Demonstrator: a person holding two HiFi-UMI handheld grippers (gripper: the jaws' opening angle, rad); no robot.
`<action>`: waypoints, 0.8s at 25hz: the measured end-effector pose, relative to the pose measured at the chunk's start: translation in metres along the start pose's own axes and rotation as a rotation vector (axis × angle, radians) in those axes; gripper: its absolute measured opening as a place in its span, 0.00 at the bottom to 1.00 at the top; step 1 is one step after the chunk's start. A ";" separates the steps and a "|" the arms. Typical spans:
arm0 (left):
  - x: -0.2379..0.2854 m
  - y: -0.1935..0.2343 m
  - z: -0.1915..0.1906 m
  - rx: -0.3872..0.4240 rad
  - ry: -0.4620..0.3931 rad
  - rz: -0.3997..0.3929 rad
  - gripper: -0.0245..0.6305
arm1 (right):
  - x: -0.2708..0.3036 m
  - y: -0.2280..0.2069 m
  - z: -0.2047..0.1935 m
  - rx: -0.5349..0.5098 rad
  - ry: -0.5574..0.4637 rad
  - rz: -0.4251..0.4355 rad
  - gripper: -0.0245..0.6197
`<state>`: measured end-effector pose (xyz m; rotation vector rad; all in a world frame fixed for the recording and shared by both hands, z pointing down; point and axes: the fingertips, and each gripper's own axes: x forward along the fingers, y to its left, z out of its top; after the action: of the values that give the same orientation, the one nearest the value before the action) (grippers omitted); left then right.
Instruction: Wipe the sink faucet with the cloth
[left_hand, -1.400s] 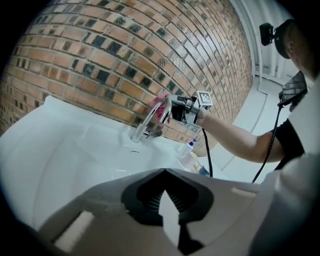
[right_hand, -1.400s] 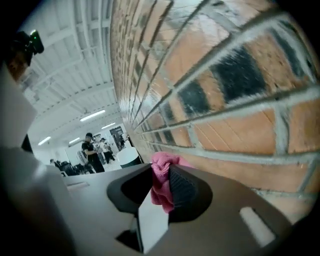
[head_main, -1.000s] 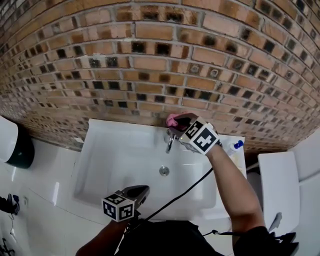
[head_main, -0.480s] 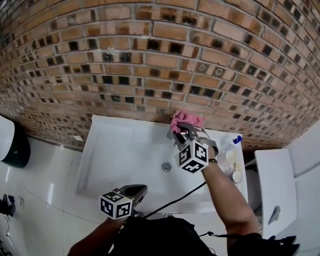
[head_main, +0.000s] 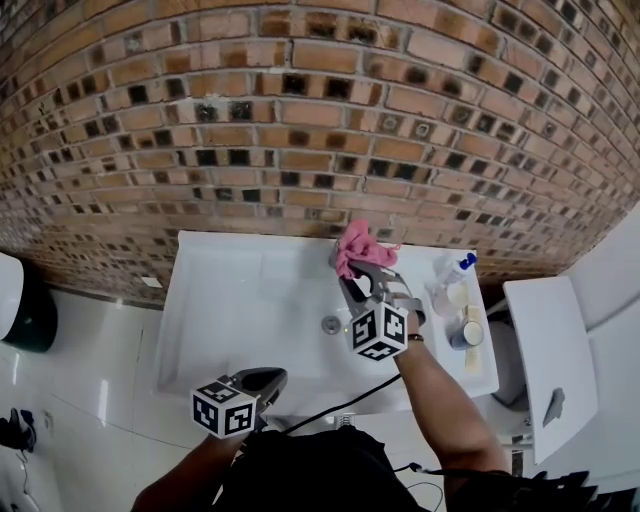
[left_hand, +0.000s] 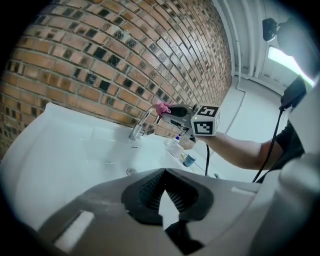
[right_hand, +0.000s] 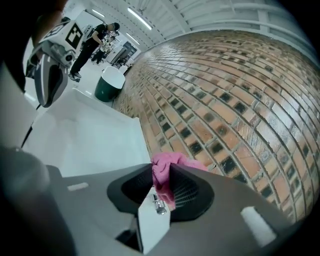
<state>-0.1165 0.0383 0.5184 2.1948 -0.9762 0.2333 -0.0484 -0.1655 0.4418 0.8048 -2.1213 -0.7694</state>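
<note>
Pink cloth (head_main: 356, 245) sat bunched at the back edge of the white sink (head_main: 230, 300), hard up by the brick wall (head_main: 300, 120). The right claw (right_hand: 161, 175) was clamped on it, a fold of cloth pinched between the pads and the rest spilling out past the tips. From the left gripper view the cloth met the high end of the curved metal faucet (left_hand: 141, 121), which rose from the sink's back edge. In the head view the faucet was mostly hidden under the claw and the cloth.

The left claw (left_hand: 164, 171) hung over the sink's front edge, well apart from the faucet. Its tips were pressed together with nothing between them.

The drain (head_main: 331, 323) showed in the basin, just in front of the right claw. On the ledge at the sink's right end stood a bottle with a blue cap (head_main: 452, 275) and, nearer the front, a small jar (head_main: 467, 333).
</note>
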 end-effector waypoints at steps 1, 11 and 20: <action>-0.003 0.001 -0.001 0.000 -0.001 0.001 0.05 | -0.001 0.003 -0.001 0.012 0.002 -0.001 0.19; -0.035 0.014 -0.010 -0.021 -0.026 0.033 0.05 | -0.002 0.035 -0.015 0.104 0.034 0.024 0.19; -0.051 0.019 -0.021 -0.019 -0.007 0.023 0.05 | -0.003 0.060 -0.025 0.231 0.089 0.080 0.19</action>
<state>-0.1629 0.0730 0.5221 2.1693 -1.0033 0.2261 -0.0448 -0.1322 0.4974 0.8519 -2.1728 -0.4428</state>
